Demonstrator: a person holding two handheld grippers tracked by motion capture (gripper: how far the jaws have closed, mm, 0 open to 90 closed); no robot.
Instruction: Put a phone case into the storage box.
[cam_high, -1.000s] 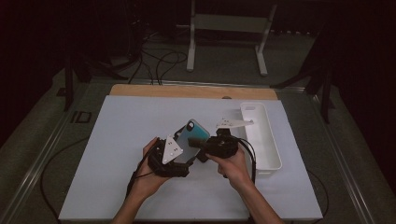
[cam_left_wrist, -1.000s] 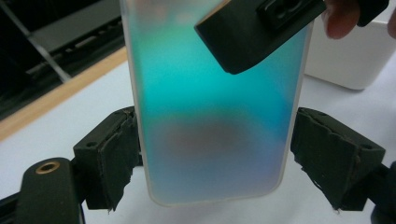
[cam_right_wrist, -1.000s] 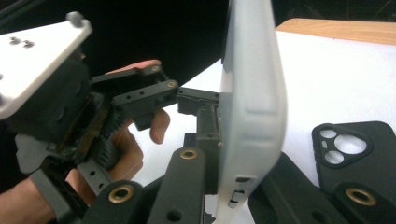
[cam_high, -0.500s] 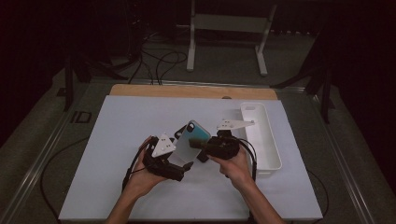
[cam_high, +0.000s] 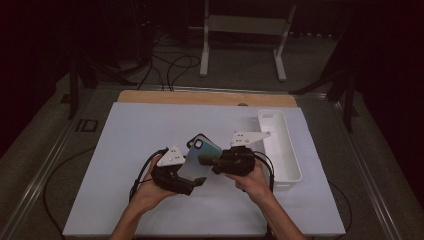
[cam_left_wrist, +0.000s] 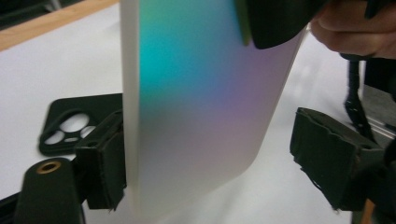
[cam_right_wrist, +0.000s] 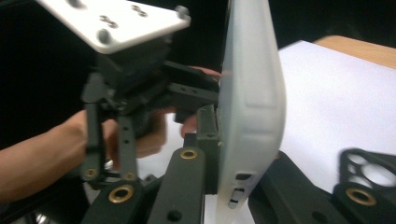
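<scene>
A phone (cam_high: 200, 160) with an iridescent back is held up off the white table, between both hands. My right gripper (cam_high: 216, 165) is shut on its upper edge; in the right gripper view the jaws (cam_right_wrist: 243, 158) clamp the phone (cam_right_wrist: 247, 116) edge-on. My left gripper (cam_high: 194, 181) straddles the lower end. In the left gripper view its jaws (cam_left_wrist: 215, 163) have just been closing with the phone (cam_left_wrist: 201, 107) between them. One pad (cam_left_wrist: 105, 163) touches an edge, the other (cam_left_wrist: 327, 158) stands apart. A black phone case (cam_left_wrist: 70, 126) lies flat on the table.
A long white tray (cam_high: 292, 150) stands at the right of the white mat (cam_high: 125, 135). A wooden strip (cam_high: 200, 97) runs along the far edge, with stand legs and cables on the floor beyond. The black case (cam_right_wrist: 369, 172) lies just beyond the phone.
My left gripper has shifted a little to the left and turned about the phone's lower end. The phone and the right gripper have stayed put.
</scene>
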